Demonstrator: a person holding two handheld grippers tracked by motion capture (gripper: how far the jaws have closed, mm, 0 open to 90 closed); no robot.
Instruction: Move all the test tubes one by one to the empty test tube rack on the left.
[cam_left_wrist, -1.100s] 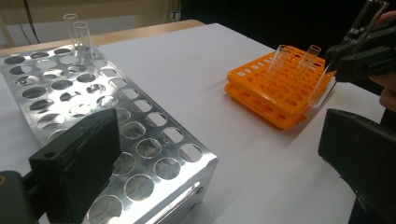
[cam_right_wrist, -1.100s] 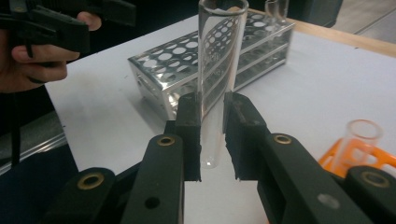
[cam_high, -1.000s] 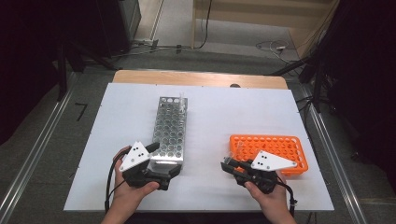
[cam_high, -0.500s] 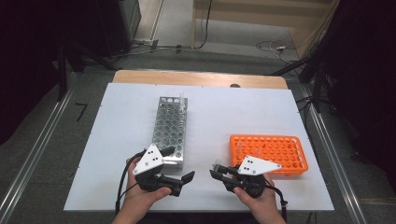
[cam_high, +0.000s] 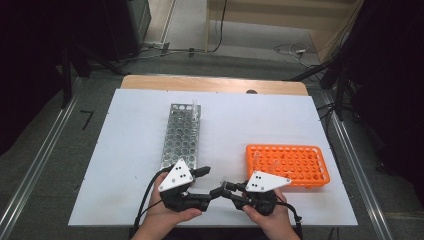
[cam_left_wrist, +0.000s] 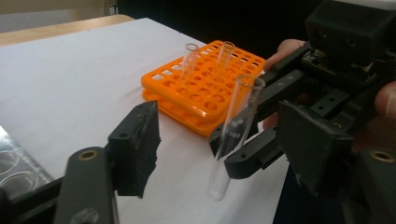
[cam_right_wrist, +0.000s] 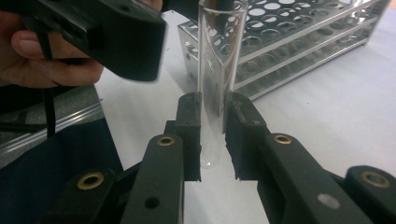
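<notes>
White tabletop (cam_high: 130, 150), grey floor; right gripper (cam_right_wrist: 213, 140) clamps test tube (cam_right_wrist: 215, 70), left gripper (cam_left_wrist: 219, 144) wide.

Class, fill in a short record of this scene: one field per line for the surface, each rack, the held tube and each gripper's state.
Surface: white table
Metal rack: left of centre, one tube standing at its far end
Orange rack: on the right, two tubes standing in it
Held tube: clear, empty, upright
Right gripper: shut on the held tube
Left gripper: open, its jaws either side of the held tube
</notes>
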